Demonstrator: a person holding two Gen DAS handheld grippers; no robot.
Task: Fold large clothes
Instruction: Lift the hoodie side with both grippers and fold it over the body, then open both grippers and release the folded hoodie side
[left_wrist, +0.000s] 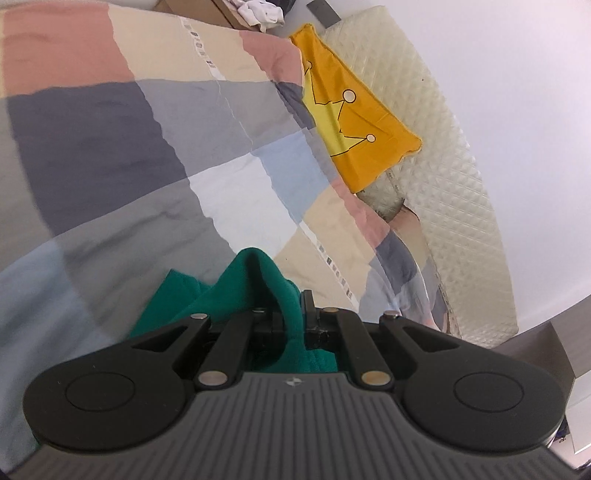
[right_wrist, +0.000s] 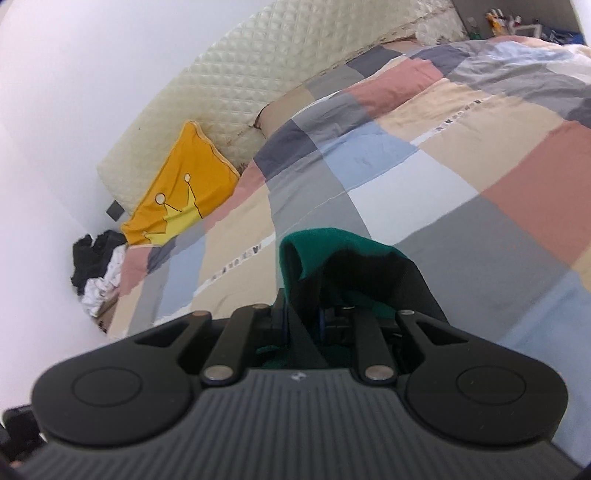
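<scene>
A green garment (left_wrist: 243, 288) is bunched between the jaws of my left gripper (left_wrist: 293, 314), which is shut on it; the cloth rises in a fold above the fingers and hides most of them. In the right wrist view my right gripper (right_wrist: 304, 314) is shut on the same green garment (right_wrist: 314, 247), where a black panel or lining (right_wrist: 373, 273) of it drapes over the right finger. Both grippers hold the cloth above a patchwork-checked quilt (left_wrist: 147, 147) on a bed. The rest of the garment is hidden below the grippers.
A yellow crown-print pillow (left_wrist: 351, 110) leans on a cream quilted headboard (left_wrist: 443, 147); both also show in the right wrist view: pillow (right_wrist: 181, 192), headboard (right_wrist: 240, 81). A pile of black and white clothes (right_wrist: 98, 266) lies beside the bed by the white wall. The quilt (right_wrist: 443, 166) covers the bed.
</scene>
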